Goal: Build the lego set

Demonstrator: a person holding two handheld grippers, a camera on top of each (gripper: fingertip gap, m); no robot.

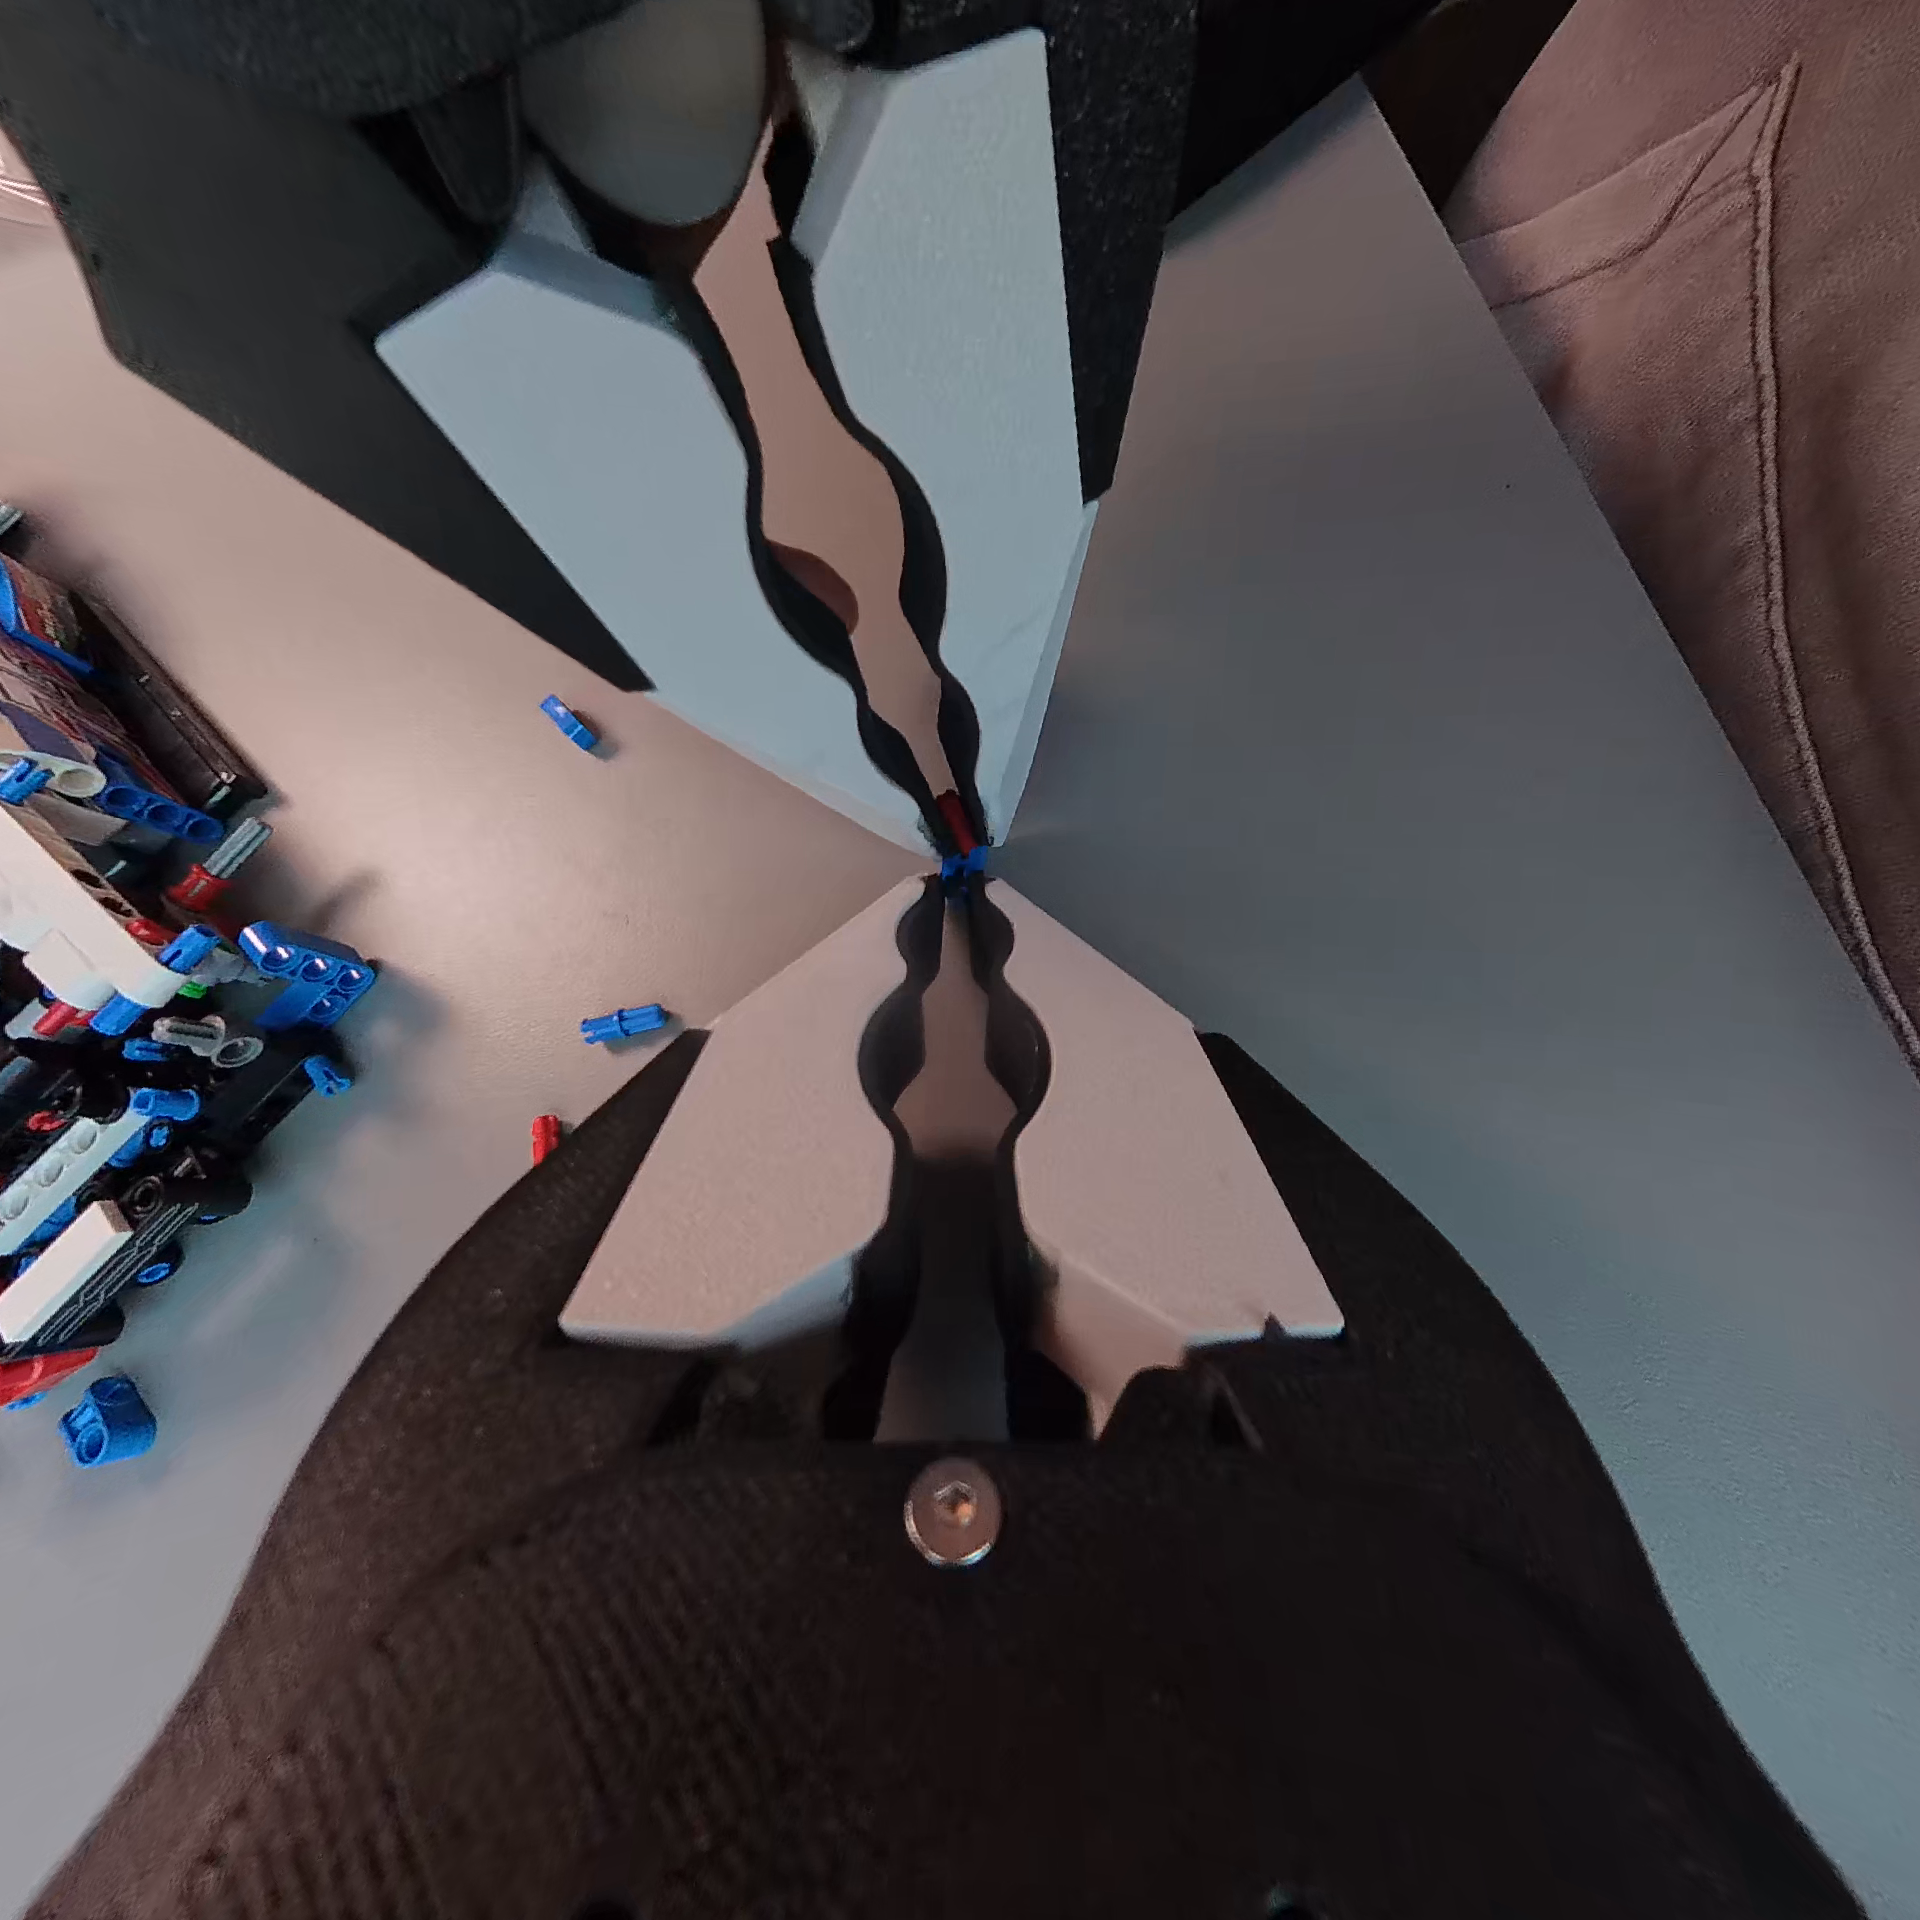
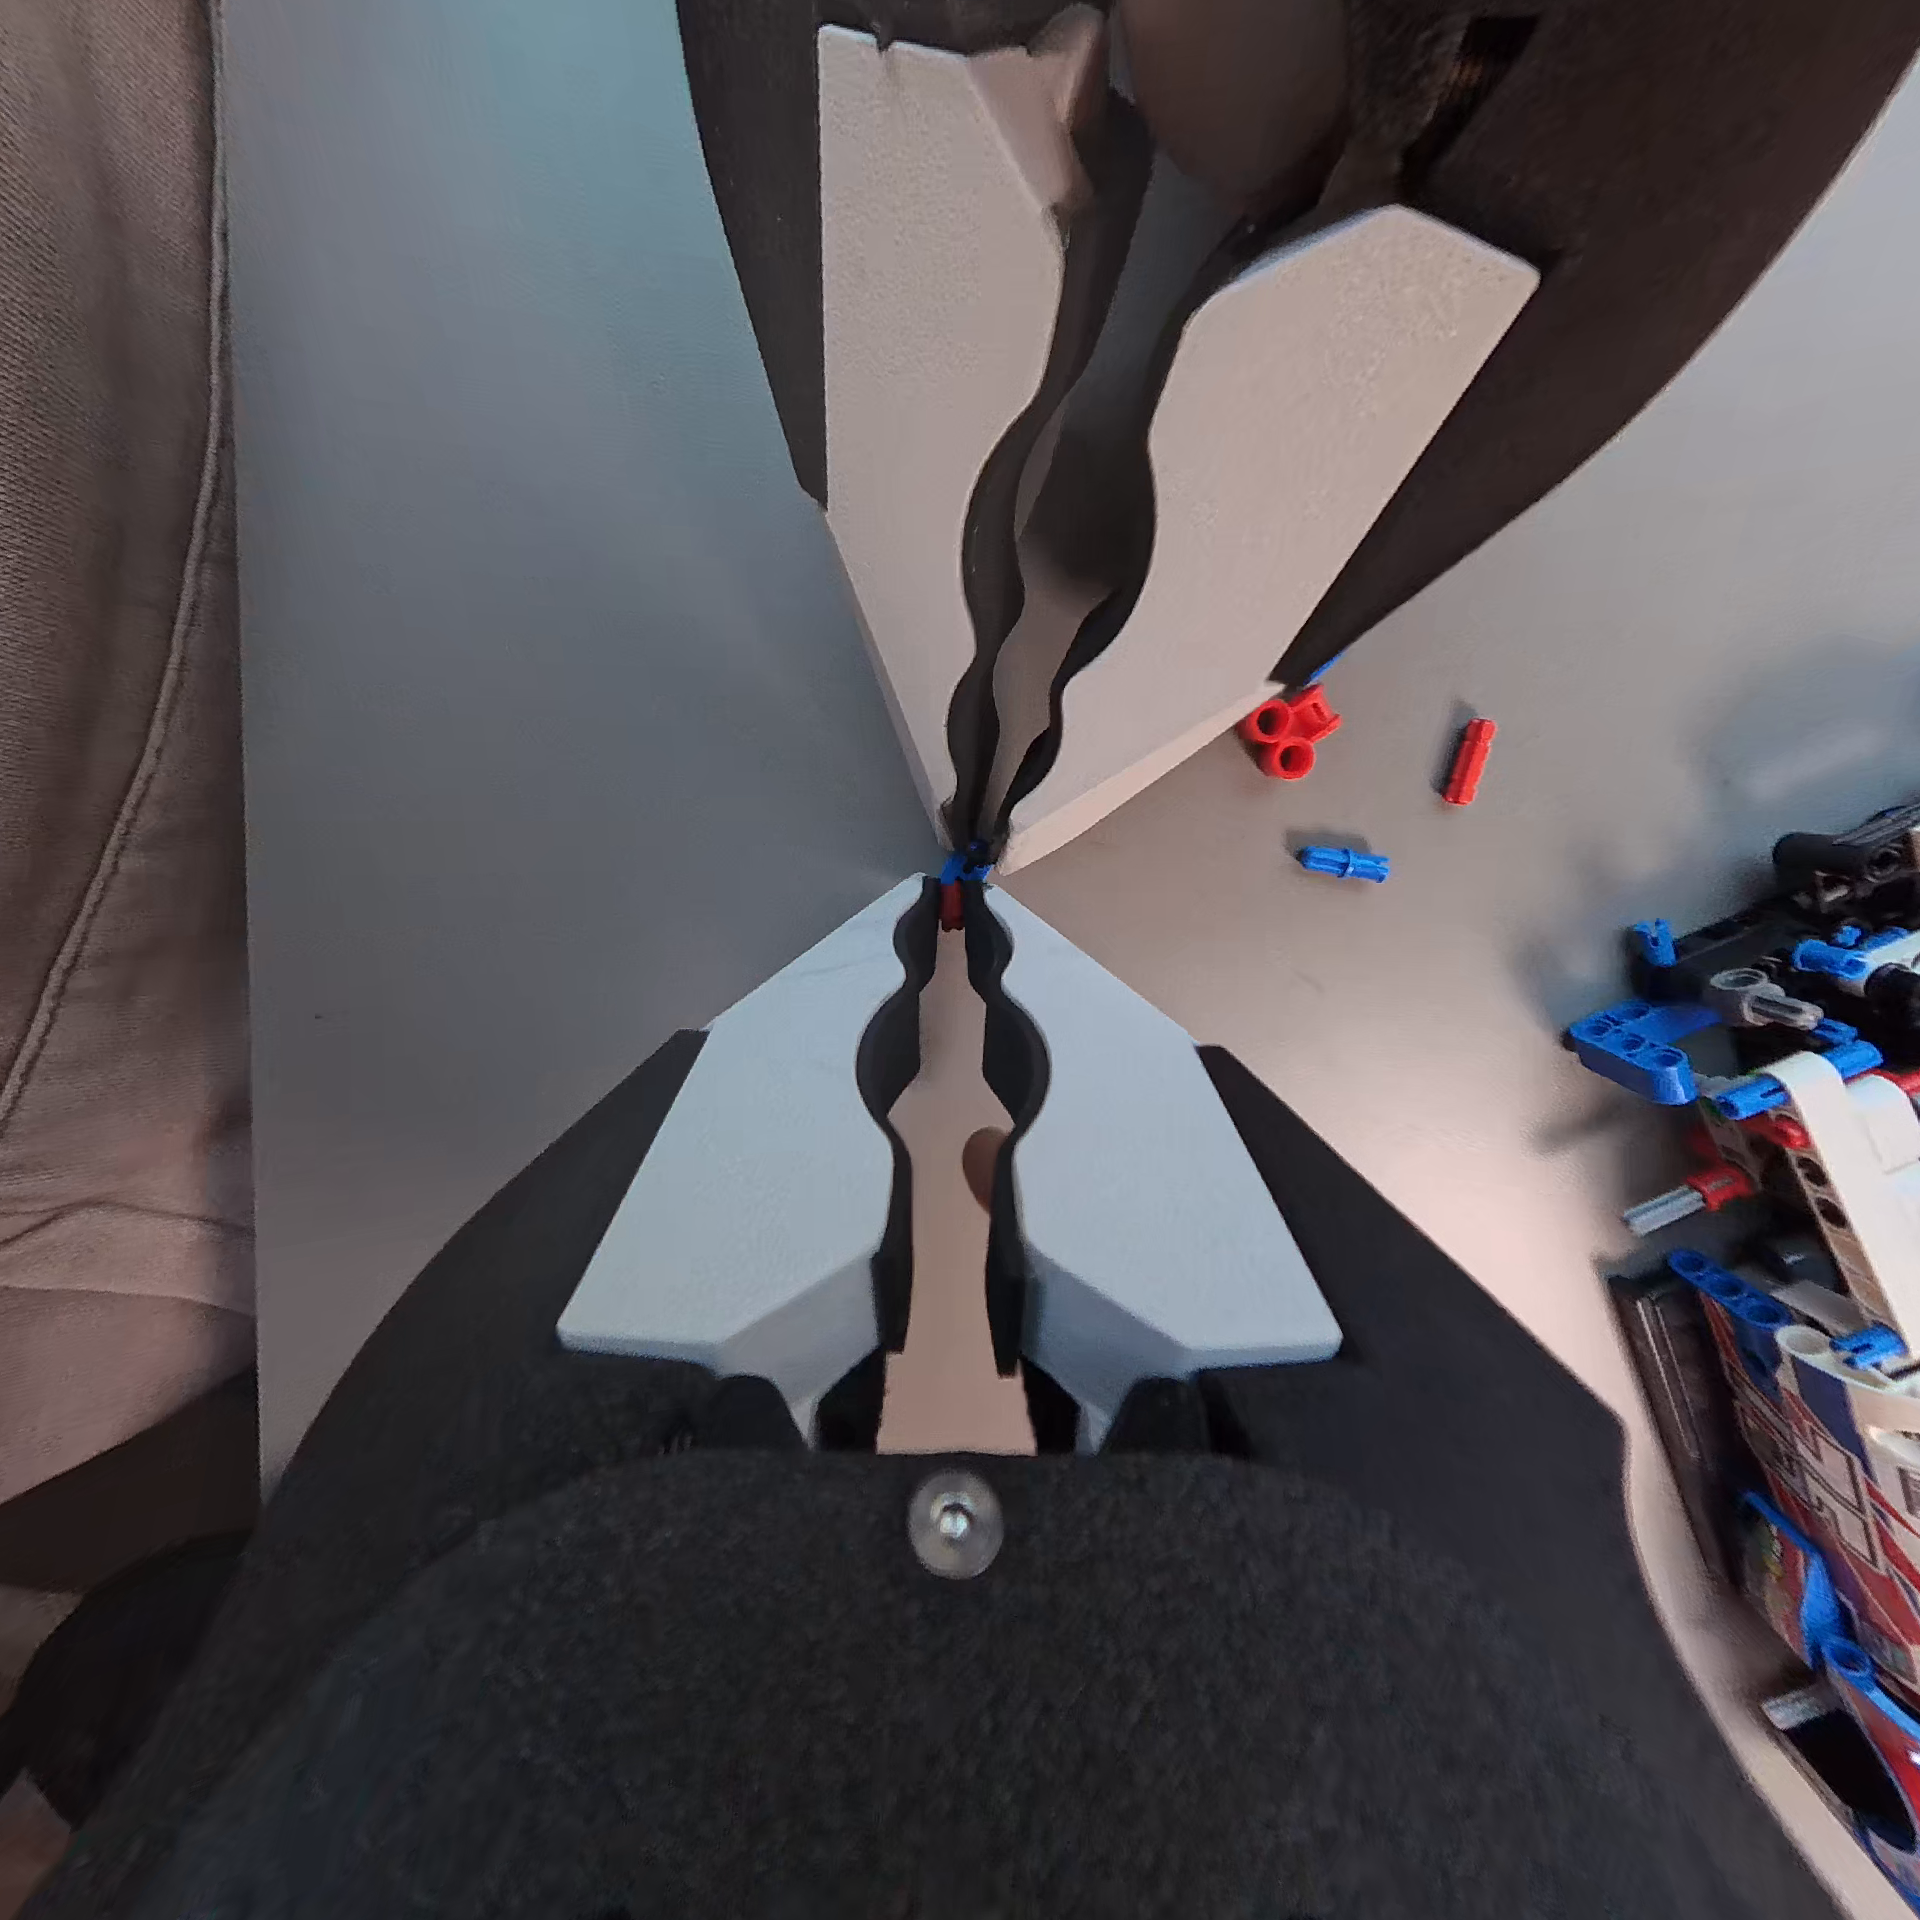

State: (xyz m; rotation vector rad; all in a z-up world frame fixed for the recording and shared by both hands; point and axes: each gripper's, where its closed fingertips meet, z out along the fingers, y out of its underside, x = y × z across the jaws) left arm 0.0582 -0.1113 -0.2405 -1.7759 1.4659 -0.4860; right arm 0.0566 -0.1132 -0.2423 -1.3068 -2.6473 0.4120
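Filling the bottom of the left wrist view, the left hand-held gripper (image 1: pixel 961 883), black-bodied with pale wedge fingers, is clenching on a small blue plastic pin (image 1: pixel 964 871) at frame centre. Reaching down from the top of that frame, the right hand-held gripper (image 1: pixel 956 821) is grasping a short red plastic connector (image 1: pixel 952 814), and the 2 pieces are touching tip to tip above the pale grey worktop (image 1: pixel 1351 831). From the right wrist view the same meeting is showing mirrored: the right hand-held gripper (image 2: pixel 951 902) is pinching the red connector (image 2: pixel 949 902) and the left one (image 2: pixel 971 836) is holding the blue pin (image 2: pixel 966 860). At the left edge of the left view, a partly built blue, white, black and red lego model (image 1: pixel 125 1091) is lying on the worktop, with 2 loose blue pins (image 1: pixel 621 1022) (image 1: pixel 569 721) near it. In the right view, a red double-hole connector (image 2: pixel 1286 736), a red pin (image 2: pixel 1468 761) and a blue pin (image 2: pixel 1342 862) are lying right of centre. A person's beige garment (image 1: pixel 1714 364) is filling the upper right.
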